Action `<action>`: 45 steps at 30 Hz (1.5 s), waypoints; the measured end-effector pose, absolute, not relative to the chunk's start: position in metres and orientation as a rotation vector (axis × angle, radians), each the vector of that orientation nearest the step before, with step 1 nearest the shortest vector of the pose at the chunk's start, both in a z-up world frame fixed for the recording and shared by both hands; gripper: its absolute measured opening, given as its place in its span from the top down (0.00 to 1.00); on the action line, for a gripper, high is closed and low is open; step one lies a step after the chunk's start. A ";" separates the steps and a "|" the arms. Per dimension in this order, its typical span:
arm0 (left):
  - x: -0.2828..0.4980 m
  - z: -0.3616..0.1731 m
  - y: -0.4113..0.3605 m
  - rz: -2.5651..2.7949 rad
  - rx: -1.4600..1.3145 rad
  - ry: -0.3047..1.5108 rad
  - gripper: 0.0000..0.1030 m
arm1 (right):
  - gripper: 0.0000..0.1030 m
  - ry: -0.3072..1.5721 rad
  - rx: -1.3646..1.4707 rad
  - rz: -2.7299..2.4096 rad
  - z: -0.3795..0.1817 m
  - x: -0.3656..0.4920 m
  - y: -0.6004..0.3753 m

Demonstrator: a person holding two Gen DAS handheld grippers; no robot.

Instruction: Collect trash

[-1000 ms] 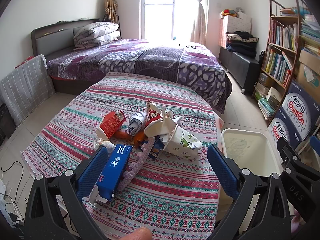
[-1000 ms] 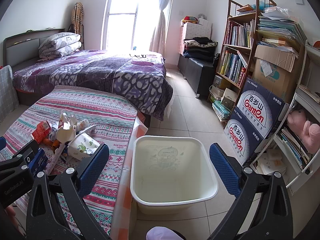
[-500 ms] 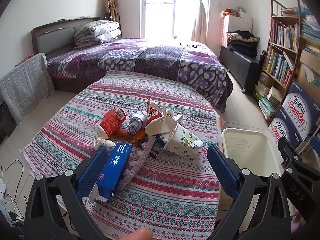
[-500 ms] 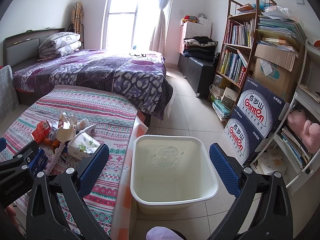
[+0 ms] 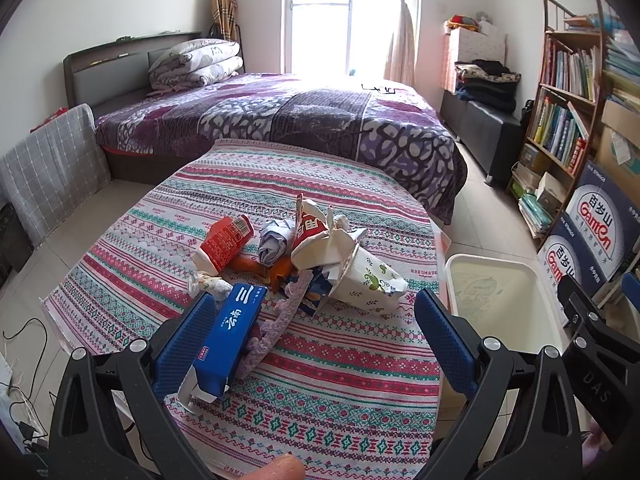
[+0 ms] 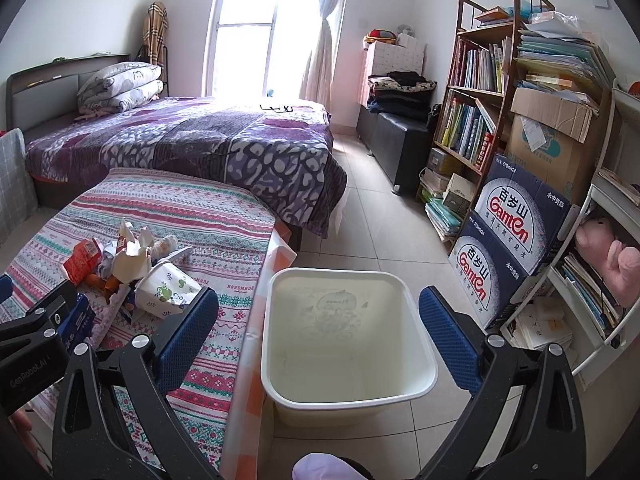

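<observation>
Starting w/ the blue box [image 5: 230, 334]: our left gripper [image 5: 320, 332], jaws wide, should close slow on it. Right gripper [image 6: 318, 334], also wide, waits over the empty bin [image 6: 348, 394].

- White walls; bright window [image 6: 256, 32] with pale curtain [image 6: 324, 36].
- Bed [image 5: 280, 120] under purple quilt, folded bedding [image 5: 196, 62] at headboard.
- Bookshelf [image 6: 476, 108] right; beige tiled floor [image 6: 372, 220].
</observation>
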State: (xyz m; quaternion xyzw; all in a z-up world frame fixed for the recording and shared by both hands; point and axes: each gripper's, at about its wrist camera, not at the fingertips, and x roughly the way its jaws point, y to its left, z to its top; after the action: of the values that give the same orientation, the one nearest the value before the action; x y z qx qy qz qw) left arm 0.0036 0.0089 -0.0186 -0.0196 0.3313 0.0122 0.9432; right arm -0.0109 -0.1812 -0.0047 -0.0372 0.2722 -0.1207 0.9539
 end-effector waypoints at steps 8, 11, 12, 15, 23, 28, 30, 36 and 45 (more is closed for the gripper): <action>0.004 -0.018 0.009 0.025 -0.041 0.678 0.06 | 0.07 0.553 -0.076 -0.248 -0.005 -0.010 -0.181; 0.005 -0.018 0.009 0.025 -0.042 0.679 0.06 | 0.07 0.556 -0.073 -0.249 -0.005 -0.010 -0.181; 0.005 -0.018 0.009 0.024 -0.043 0.680 0.06 | 0.07 0.564 -0.066 -0.249 -0.006 -0.010 -0.181; 0.011 -0.016 0.014 0.029 -0.058 0.699 0.06 | 0.07 0.630 0.000 -0.228 -0.008 0.001 -0.182; 0.075 0.019 0.061 -0.036 -0.077 0.763 0.06 | 0.07 0.870 0.071 -0.064 0.003 0.055 -0.164; 0.136 0.018 0.104 -0.040 -0.104 0.912 0.06 | 0.07 0.960 0.021 -0.012 -0.001 0.097 -0.146; 0.152 0.002 0.119 -0.020 -0.102 0.987 0.06 | 0.07 0.983 -0.007 0.011 -0.008 0.111 -0.139; 0.187 -0.070 0.157 0.093 -0.148 1.188 0.06 | 0.07 1.063 0.091 0.097 -0.042 0.147 -0.133; 0.220 -0.113 0.151 0.087 -0.063 1.280 0.10 | 0.07 1.065 0.088 0.207 -0.052 0.178 -0.093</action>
State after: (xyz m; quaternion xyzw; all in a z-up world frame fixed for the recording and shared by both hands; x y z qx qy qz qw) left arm 0.2196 0.1505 -0.1132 -0.0295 0.5967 0.0405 0.8009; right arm 0.1784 -0.0935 -0.0516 0.0417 0.5067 0.0983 0.8555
